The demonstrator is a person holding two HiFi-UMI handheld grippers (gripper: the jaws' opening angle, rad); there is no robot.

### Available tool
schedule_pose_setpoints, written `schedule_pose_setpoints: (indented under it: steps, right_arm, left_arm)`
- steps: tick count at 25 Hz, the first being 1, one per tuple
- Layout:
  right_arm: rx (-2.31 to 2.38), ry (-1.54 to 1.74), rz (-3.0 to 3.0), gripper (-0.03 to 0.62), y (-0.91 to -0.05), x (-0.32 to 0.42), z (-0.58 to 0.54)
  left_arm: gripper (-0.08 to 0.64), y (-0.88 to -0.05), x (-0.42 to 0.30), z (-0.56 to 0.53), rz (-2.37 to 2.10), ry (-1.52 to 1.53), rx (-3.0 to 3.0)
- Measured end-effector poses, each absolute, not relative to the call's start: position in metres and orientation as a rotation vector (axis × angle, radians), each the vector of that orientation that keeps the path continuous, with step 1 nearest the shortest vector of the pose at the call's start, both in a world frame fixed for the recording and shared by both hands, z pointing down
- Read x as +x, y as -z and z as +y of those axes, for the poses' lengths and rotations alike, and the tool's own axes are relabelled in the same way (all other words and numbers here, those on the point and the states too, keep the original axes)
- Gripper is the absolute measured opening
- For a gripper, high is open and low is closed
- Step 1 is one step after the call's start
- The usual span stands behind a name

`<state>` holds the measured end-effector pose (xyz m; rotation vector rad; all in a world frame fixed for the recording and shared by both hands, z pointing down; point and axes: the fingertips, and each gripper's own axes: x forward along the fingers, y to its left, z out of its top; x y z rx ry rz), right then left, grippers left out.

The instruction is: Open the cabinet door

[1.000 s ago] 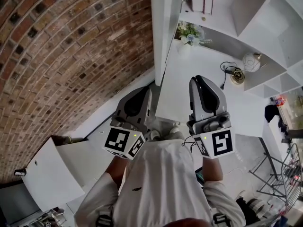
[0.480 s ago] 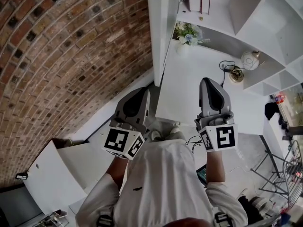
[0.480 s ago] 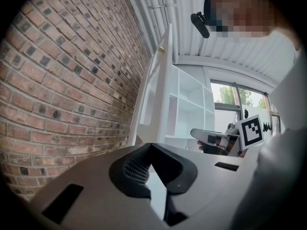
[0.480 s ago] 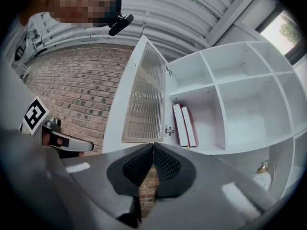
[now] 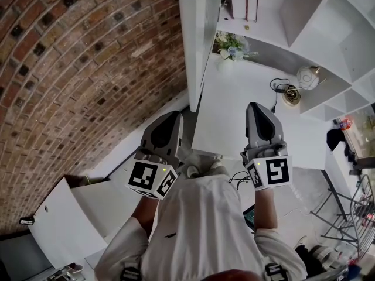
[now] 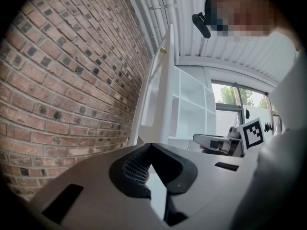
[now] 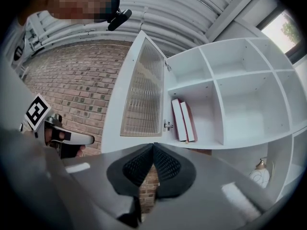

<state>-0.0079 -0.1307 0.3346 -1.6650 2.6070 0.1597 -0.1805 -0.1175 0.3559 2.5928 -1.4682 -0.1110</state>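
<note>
A: Start closest in. How do the two tools stand?

B: The left gripper (image 6: 149, 145) has its dark ribbed jaws brought together at the tips, with nothing between them. The right gripper (image 7: 153, 145) is the same: closed tip to tip and empty. In the head view both point ahead, side by side in front of the person's white shirt (image 5: 199, 221), with a gap between them.

A: And the door?

B: The white cabinet door with the ribbed glass panel (image 7: 141, 92) stands swung open, well apart from both grippers. Neither touches it. In the head view it shows edge-on, ahead of the grippers and more on the left one's side. In the left gripper view it rises beyond the jaws, with a small brass knob (image 6: 163, 49) at its upper corner. In the right gripper view it lies above and left of the jaw tips.

A: What's behind it?

B: A small metal hinge (image 7: 168, 125) joins it to the white open-shelf unit (image 7: 240, 87). The compartment just beside the hinge holds two standing books with red and white covers (image 7: 183, 121). Lower down, on the white counter (image 5: 246, 116), there is a small vase of flowers (image 5: 231, 43). There is also a round white globe on a brass base with a black cable (image 5: 307, 78). To the left, the red brick wall (image 5: 88, 69) runs past the door.
</note>
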Motion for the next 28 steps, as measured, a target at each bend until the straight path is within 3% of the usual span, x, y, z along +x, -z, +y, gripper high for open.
schedule_pose_setpoints:
  steps: [28]
  right_arm:
    - [-1.633, -0.119, 2.626, 0.012, -0.337, -0.006, -0.133]
  left_arm:
    - [0.008, -0.356, -0.168, -0.125, -1.447, 0.098, 2.603]
